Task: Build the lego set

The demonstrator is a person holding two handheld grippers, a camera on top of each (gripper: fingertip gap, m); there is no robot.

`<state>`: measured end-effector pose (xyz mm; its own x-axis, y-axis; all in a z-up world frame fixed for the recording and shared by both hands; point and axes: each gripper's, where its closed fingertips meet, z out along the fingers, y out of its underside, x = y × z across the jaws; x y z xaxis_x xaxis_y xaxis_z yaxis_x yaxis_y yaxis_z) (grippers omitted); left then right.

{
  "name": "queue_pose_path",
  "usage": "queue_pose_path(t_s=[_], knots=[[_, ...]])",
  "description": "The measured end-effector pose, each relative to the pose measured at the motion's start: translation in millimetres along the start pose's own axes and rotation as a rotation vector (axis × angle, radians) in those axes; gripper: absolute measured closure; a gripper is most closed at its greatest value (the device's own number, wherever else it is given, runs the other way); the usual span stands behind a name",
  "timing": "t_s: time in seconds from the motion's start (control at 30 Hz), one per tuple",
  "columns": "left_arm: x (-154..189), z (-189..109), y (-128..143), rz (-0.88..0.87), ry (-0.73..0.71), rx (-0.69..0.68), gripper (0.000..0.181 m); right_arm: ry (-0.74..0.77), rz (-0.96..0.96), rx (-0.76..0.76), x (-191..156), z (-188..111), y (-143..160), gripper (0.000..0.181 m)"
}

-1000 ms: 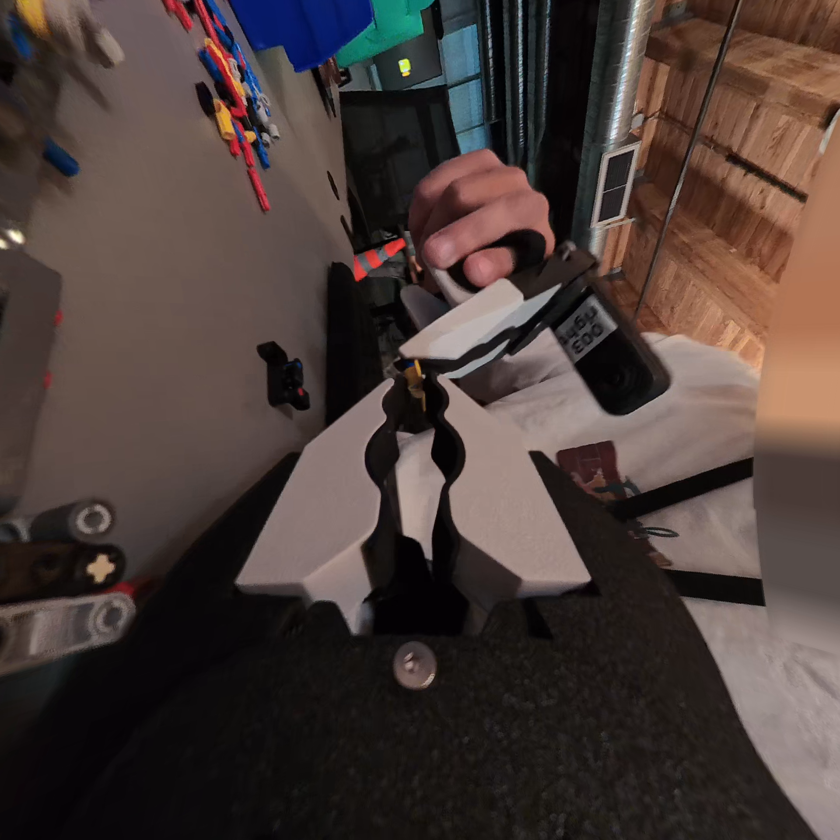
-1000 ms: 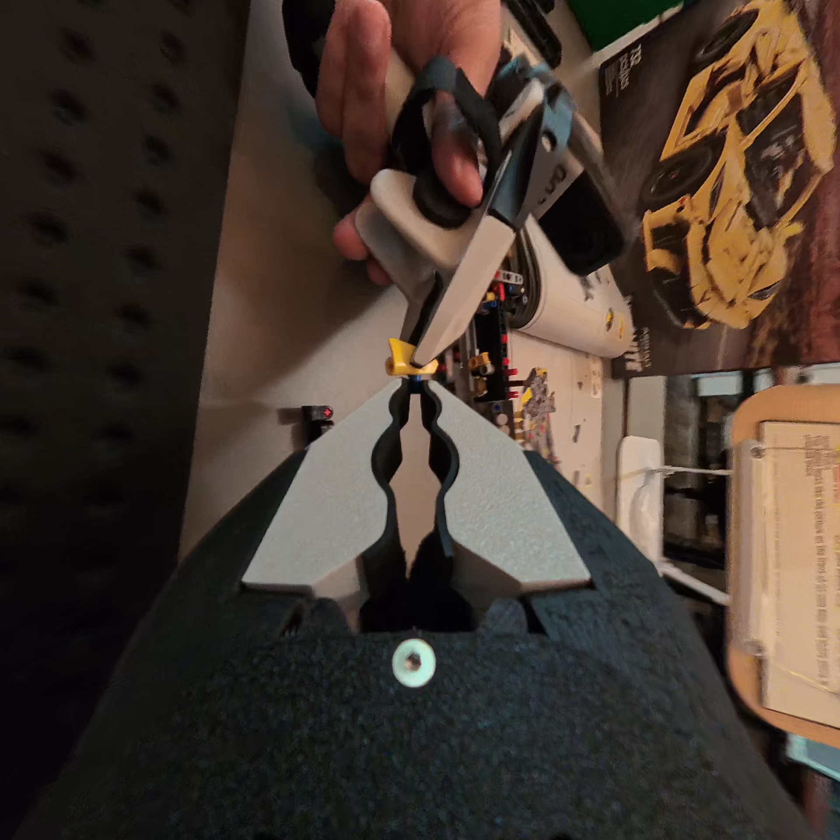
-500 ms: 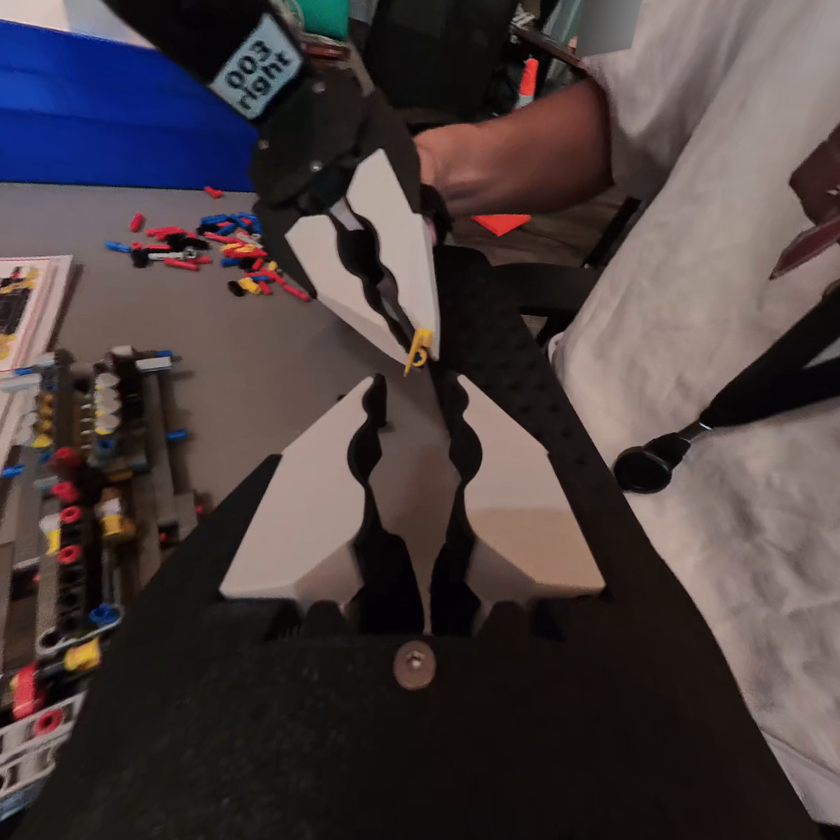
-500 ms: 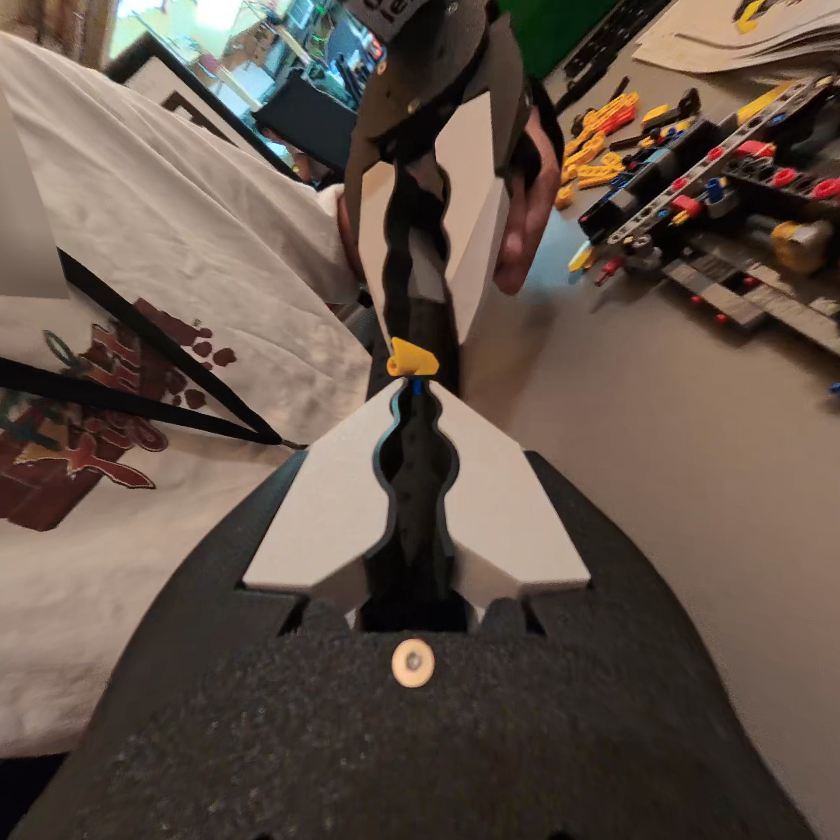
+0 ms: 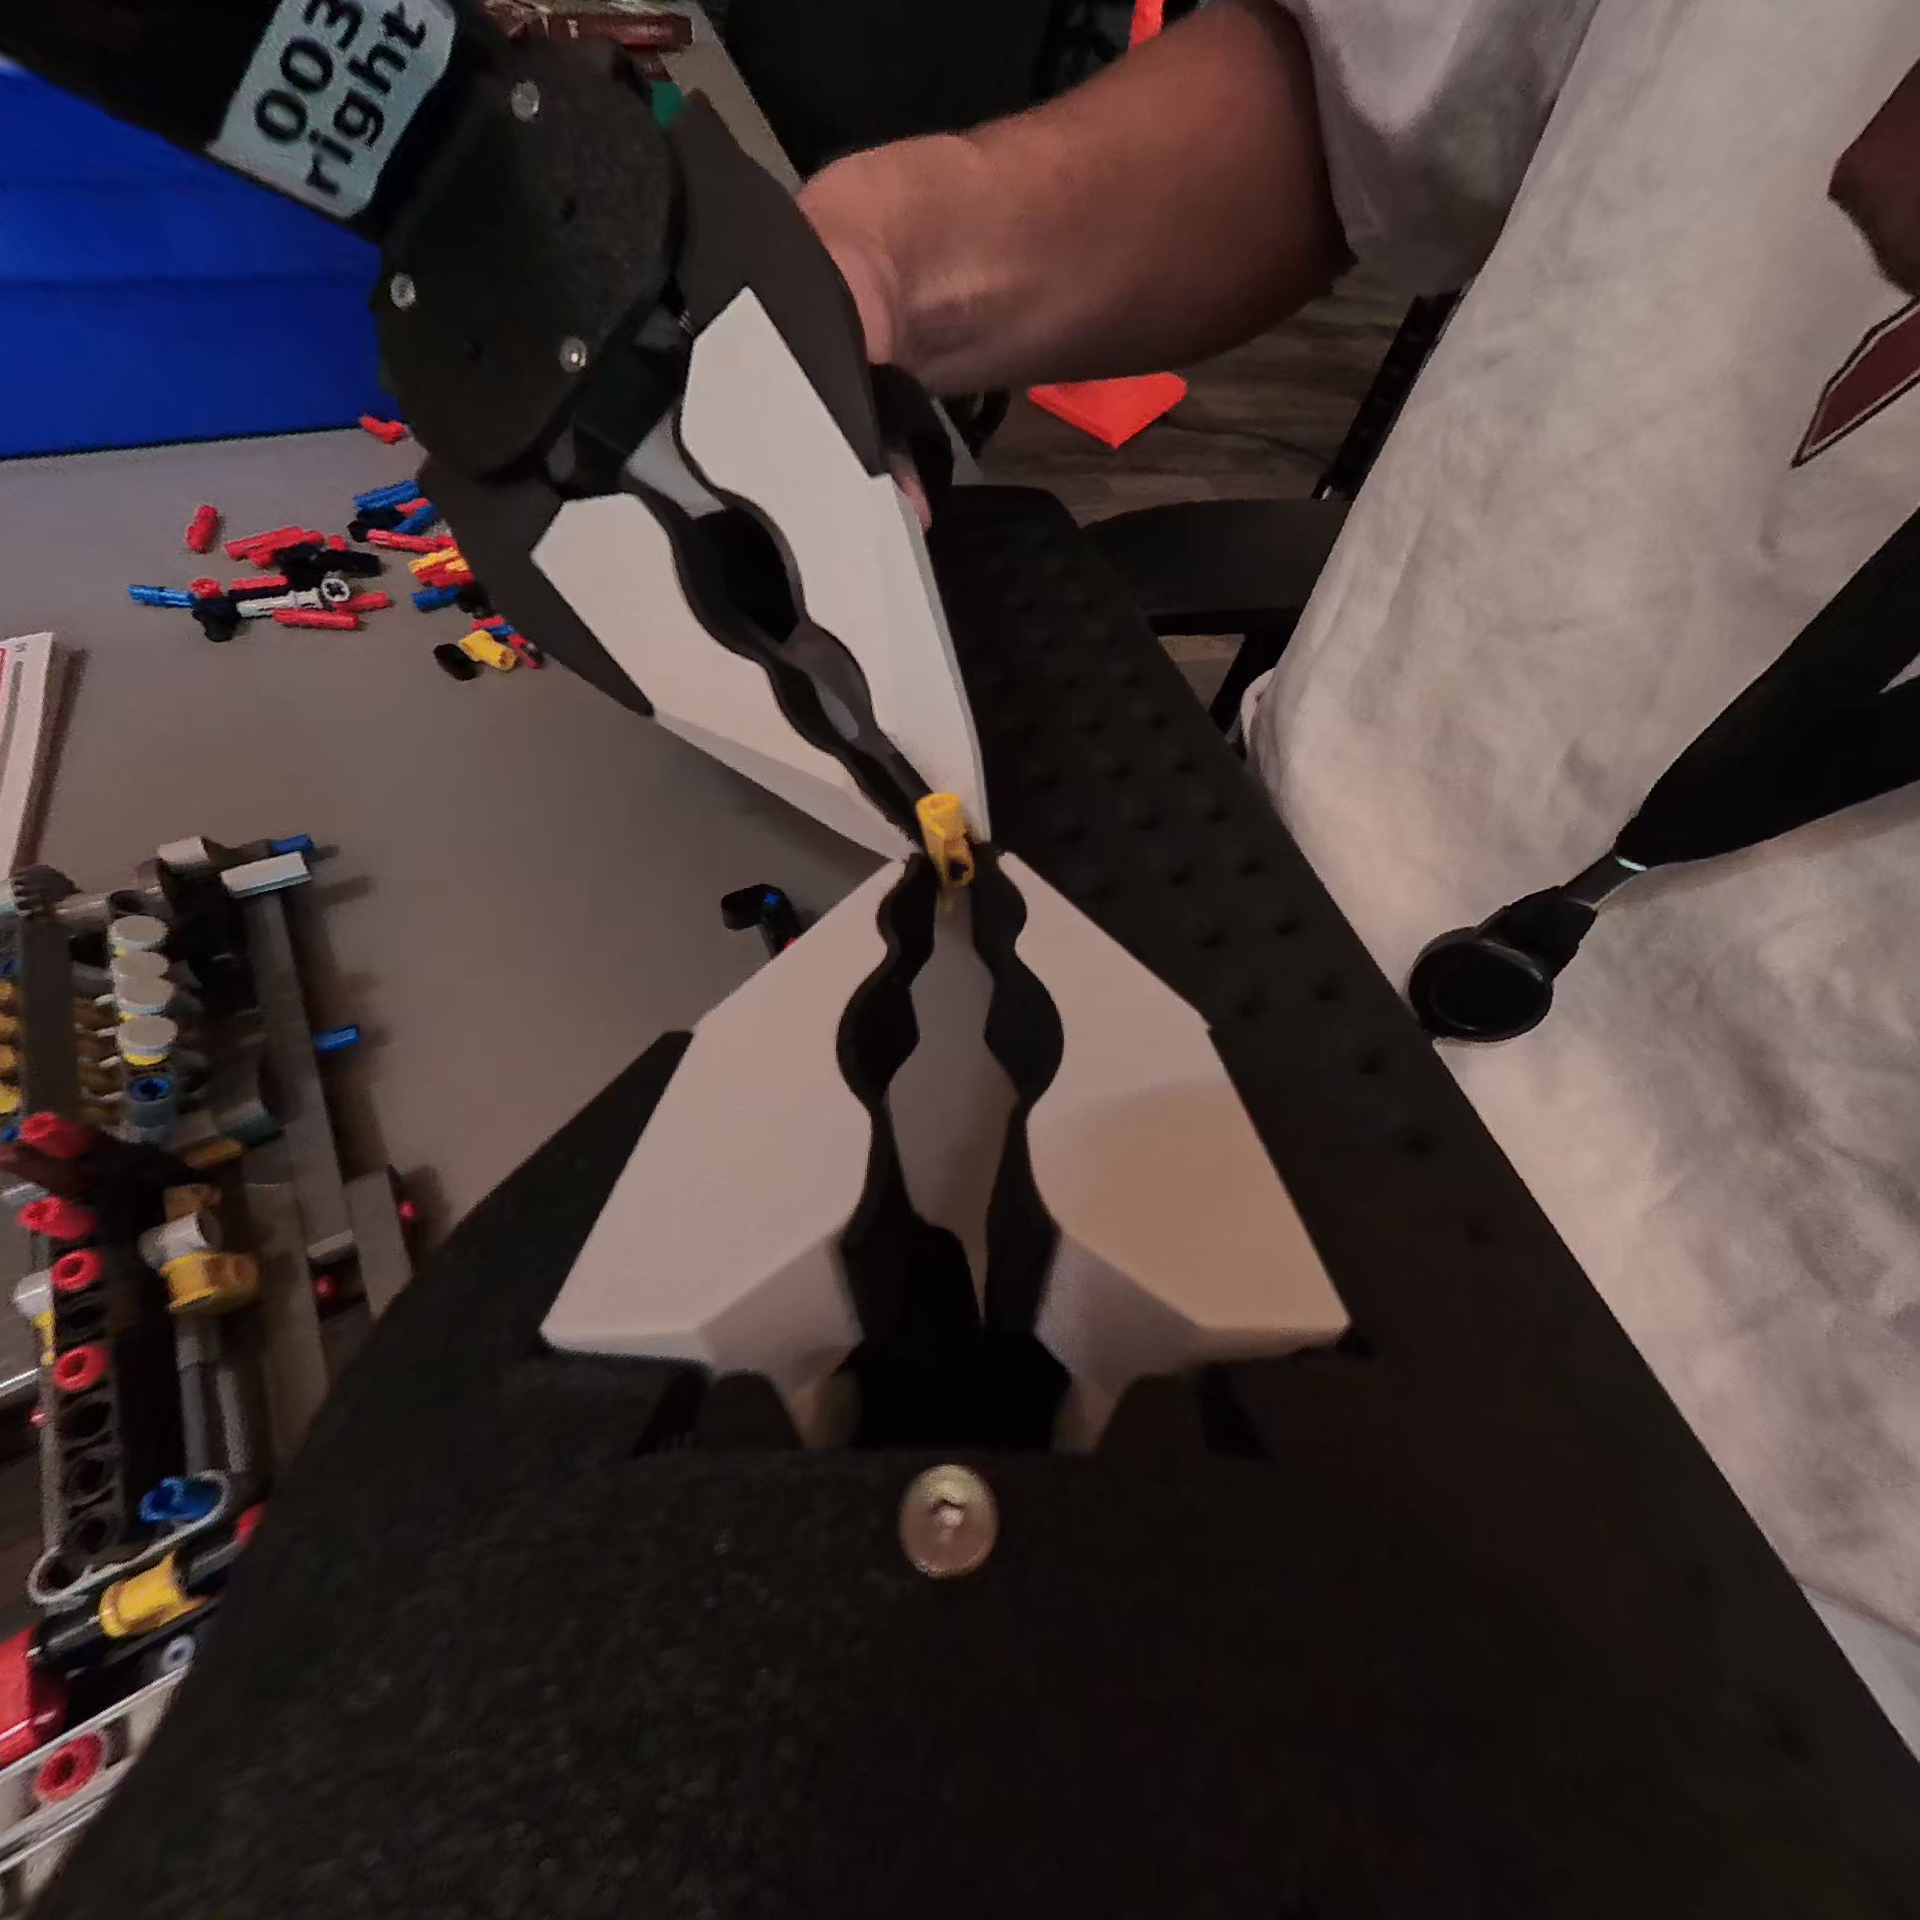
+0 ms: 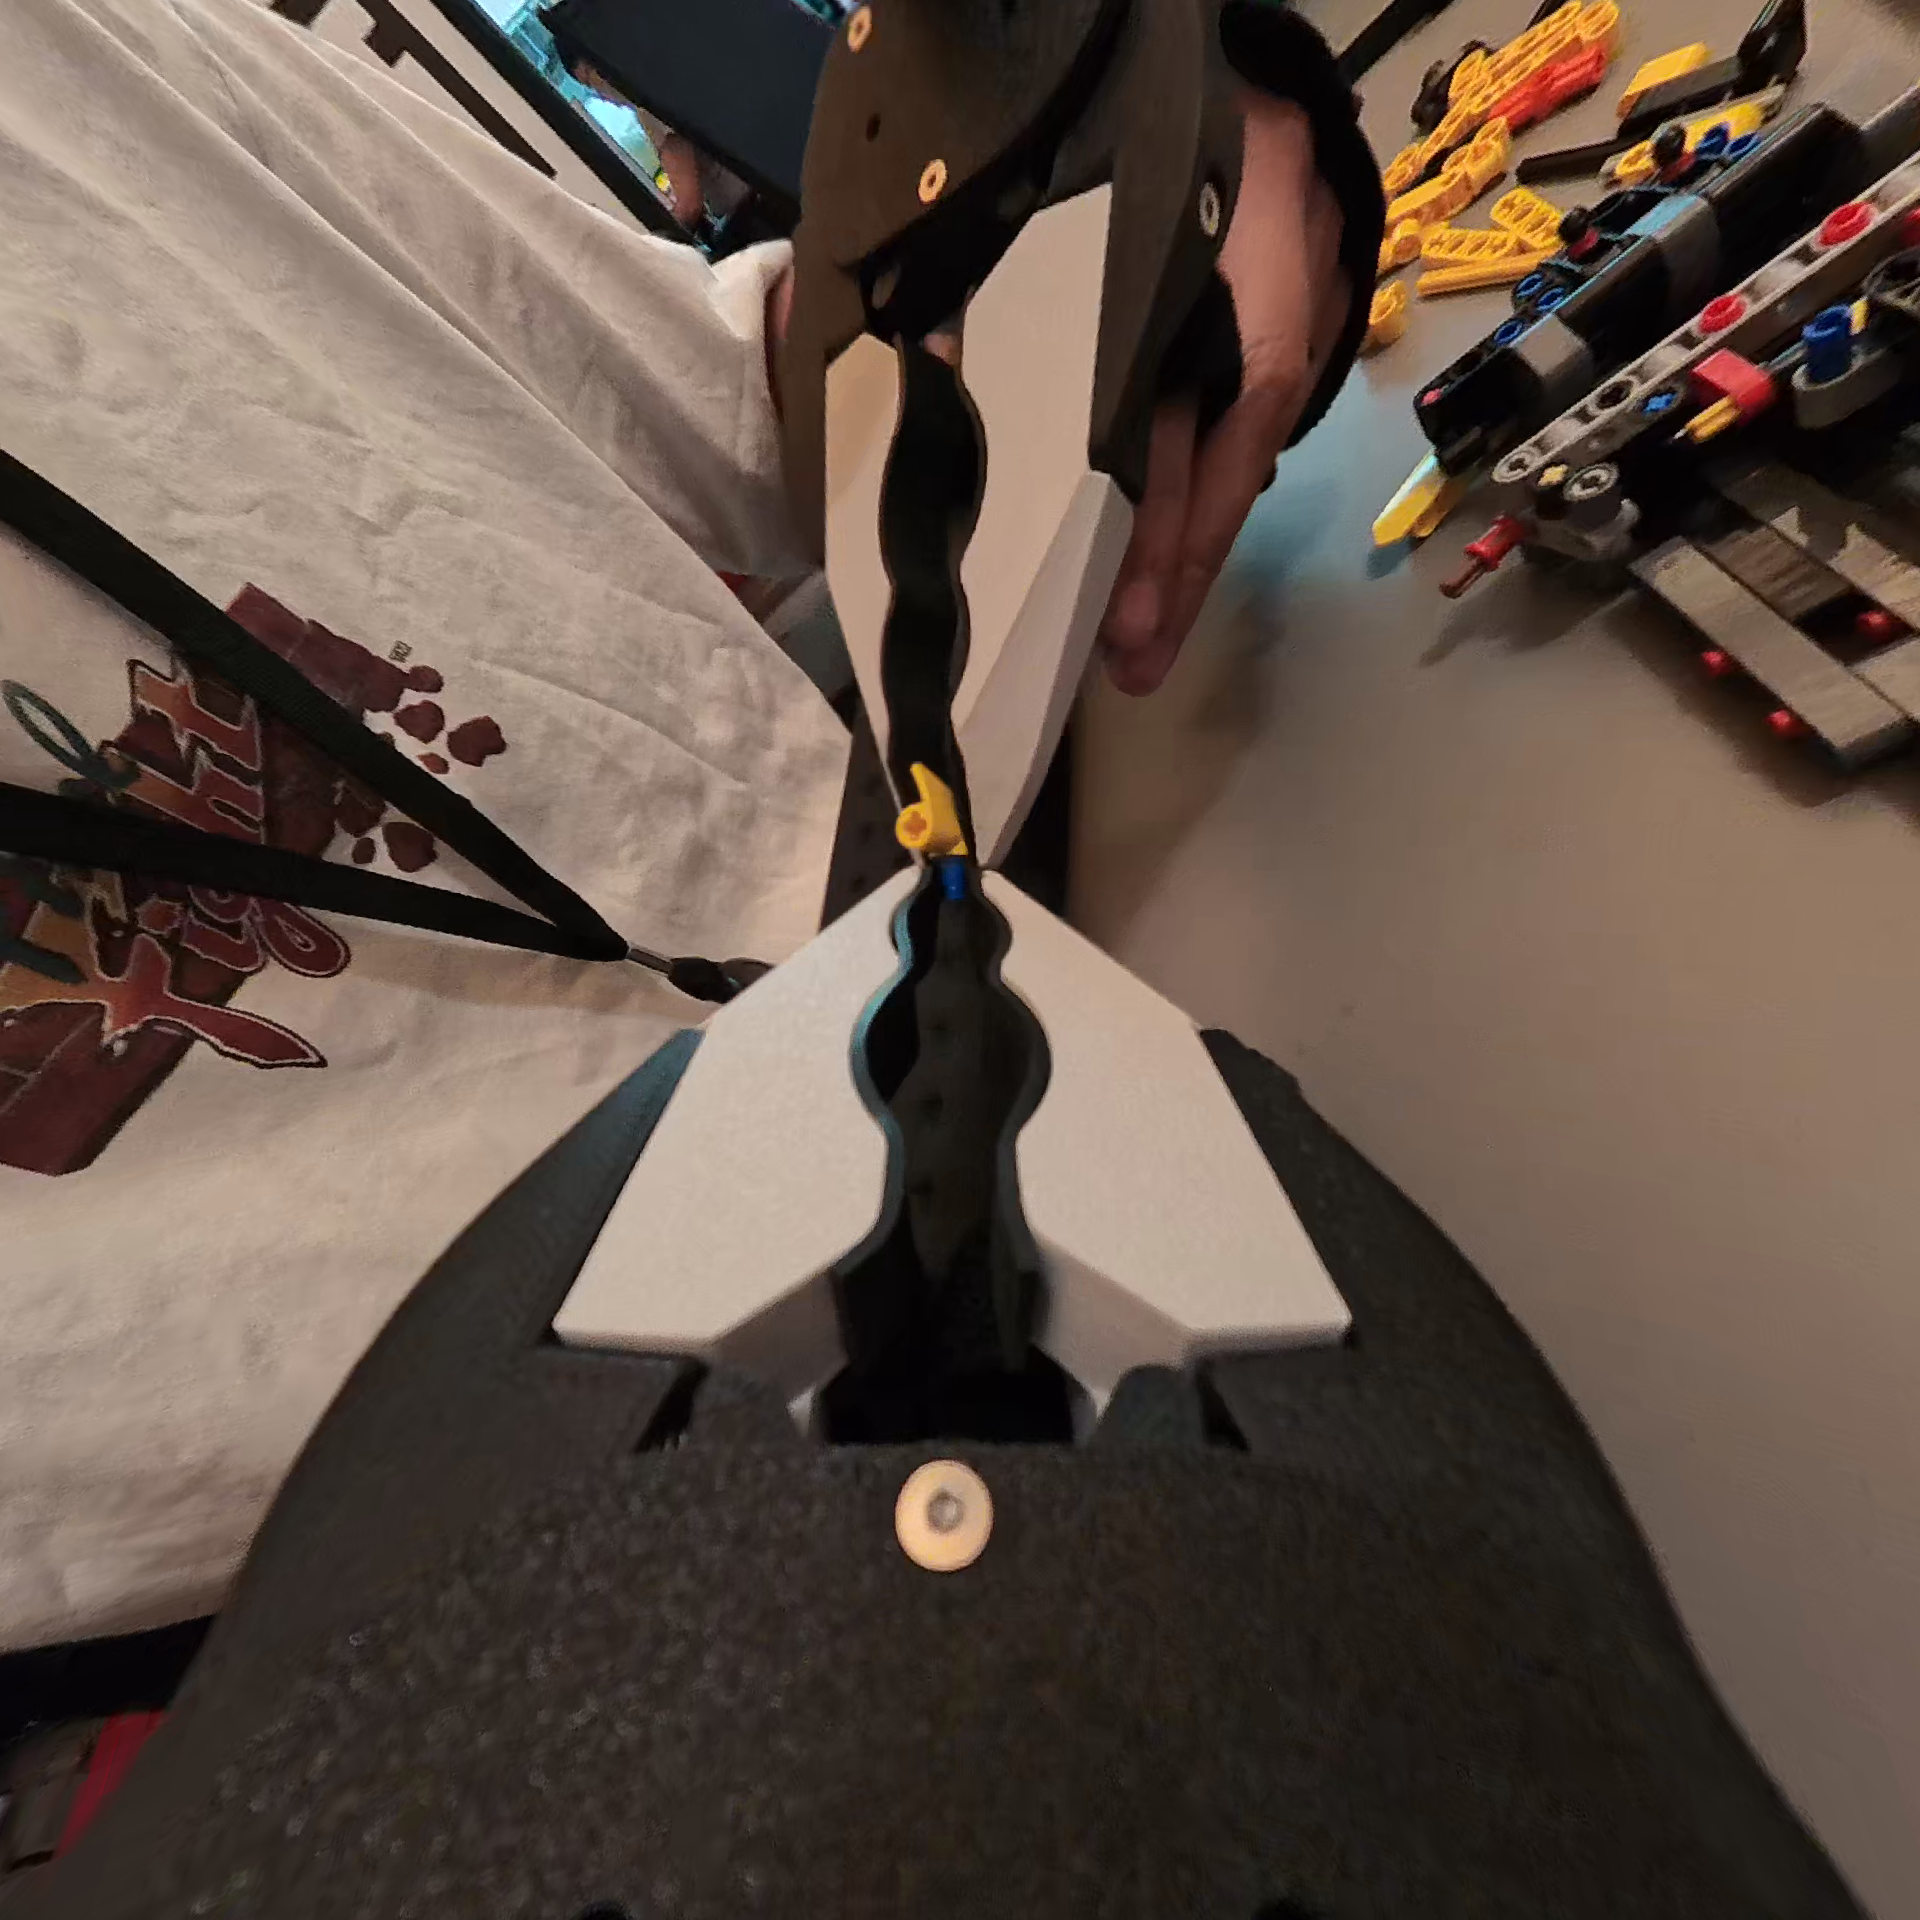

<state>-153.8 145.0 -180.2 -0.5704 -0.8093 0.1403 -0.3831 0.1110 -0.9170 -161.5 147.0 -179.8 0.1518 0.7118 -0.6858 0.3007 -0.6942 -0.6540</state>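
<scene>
My right tongs (image 6: 948, 883) were drawn nearly together on a small blue pin (image 6: 951, 881), which sat between their tips at 12 o'clock. The pin was plugged into a yellow connector (image 6: 928, 816) just beyond it, held in the air above the edge of the grey worktop (image 5: 582, 852).

My left tongs (image 5: 948, 868) met them tip to tip, set narrow on either side of the connector. I could not tell whether they actually pinched it.

In the left wrist view, a small black piece (image 5: 758, 909) lay alone on the worktop just past the tips, at 11 o'clock. The partly built model (image 5: 156, 1143) of grey beams with red, blue and yellow pins lay at 9 o'clock. Farther off, at 10 o'clock, there was a scatter of loose red, blue and black pieces (image 5: 312, 582).

In the right wrist view, a pile of yellow beams (image 6: 1475, 229) lay far off at 1 o'clock. My white shirt (image 5: 1558, 623) filled the side opposite the worktop in both views.
</scene>
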Motion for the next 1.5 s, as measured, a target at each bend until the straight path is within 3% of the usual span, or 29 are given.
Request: queue_pose_path(t_s=[0.07, 0.27, 0.37, 0.47, 0.67, 0.73, 0.83, 0.97, 1.07, 1.5], knots=[[-1.4, -1.2, 1.8, 0.007, -0.006, -0.002, 0.176, 0.058, -0.06, -0.028, 2.8, -5.4, 3.4, 0.174], [-24.8, -6.4, 10.9, -0.151, -0.056, -0.025, 0.176, 0.473, -0.274, -0.214, 52.4, -44.3, 33.6, 0.155], [-31.4, -3.0, 17.8, -0.201, -0.072, -0.057, 0.176, 0.521, -0.366, -0.233, 59.4, -38.1, 38.9, 0.153], [-34.1, 2.5, 23.9, -0.258, -0.07, -0.093, 0.176, 0.603, -0.524, -0.282, 63.4, -33.4, 36.6, 0.163], [-42.2, 10.1, 34.3, -0.433, 0.005, -0.206, 0.176, 0.603, -0.578, -0.501, 68.5, -28.5, 46.0, 0.163], [-48.7, 10.8, 37.2, -0.522, 0.038, -0.261, 0.176, 0.605, -0.629, -0.543, 69.7, -26.4, 46.8, 0.175], [-49.3, 13.6, 33.4, -0.64, 0.13, -0.324, 0.176, 0.651, -0.714, -0.569, 71.8, -26.6, 43.6, 0.175], [-37.5, 13.9, 19.0, -0.613, 0.216, -0.363, 0.176, 0.735, -0.885, -0.539, 59.1, -27.9, 27.9, 0.175], [-40.8, 10.7, 18.1, -0.586, 0.182, -0.401, 0.176, 0.827, -0.981, -0.563, 51.2, -34.1, 15.8, 0.175], [-37.0, 13.2, 16.6, -0.628, 0.21, -0.502, 0.176, 0.897, -1.065, -0.661, 58.7, -36.0, 15.8, 0.175]])
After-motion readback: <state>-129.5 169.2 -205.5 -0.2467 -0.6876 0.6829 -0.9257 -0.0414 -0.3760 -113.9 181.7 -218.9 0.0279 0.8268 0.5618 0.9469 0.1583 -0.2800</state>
